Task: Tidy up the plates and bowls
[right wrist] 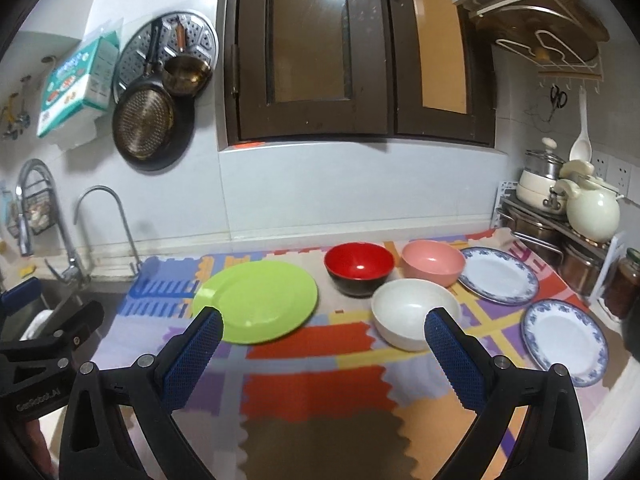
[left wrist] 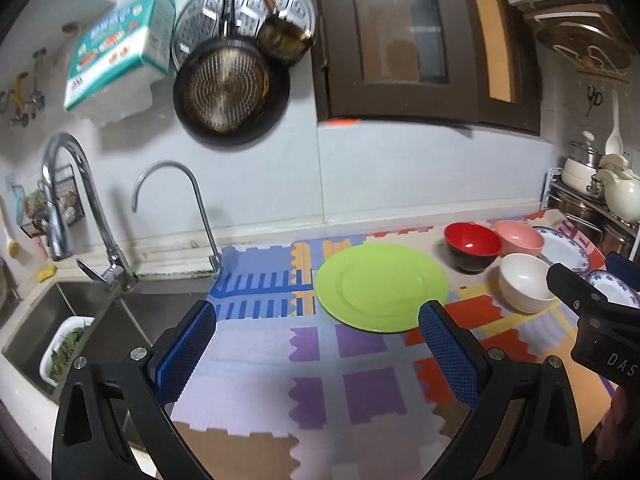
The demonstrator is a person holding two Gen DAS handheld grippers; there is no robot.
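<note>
A green plate [left wrist: 380,286] [right wrist: 256,300] lies on the colourful foam mat [left wrist: 260,344] [right wrist: 320,384]. To its right stand a red bowl [left wrist: 472,245] [right wrist: 359,266], a pink bowl [left wrist: 520,237] [right wrist: 433,266] and a white bowl [left wrist: 524,282] [right wrist: 414,312]. Two blue-rimmed white plates [right wrist: 498,274] [right wrist: 564,340] lie at the right. My left gripper [left wrist: 316,316] is open and empty, held above the mat short of the green plate. My right gripper [right wrist: 324,324] is open and empty, short of the white bowl.
A sink [left wrist: 52,320] with two taps [left wrist: 80,208] [left wrist: 180,208] lies to the left, a white basket of greens [left wrist: 64,350] in it. Pans [left wrist: 230,88] hang on the wall. Pots and a kettle [right wrist: 592,208] on a rack fill the right corner, with a jar [right wrist: 624,284] in front.
</note>
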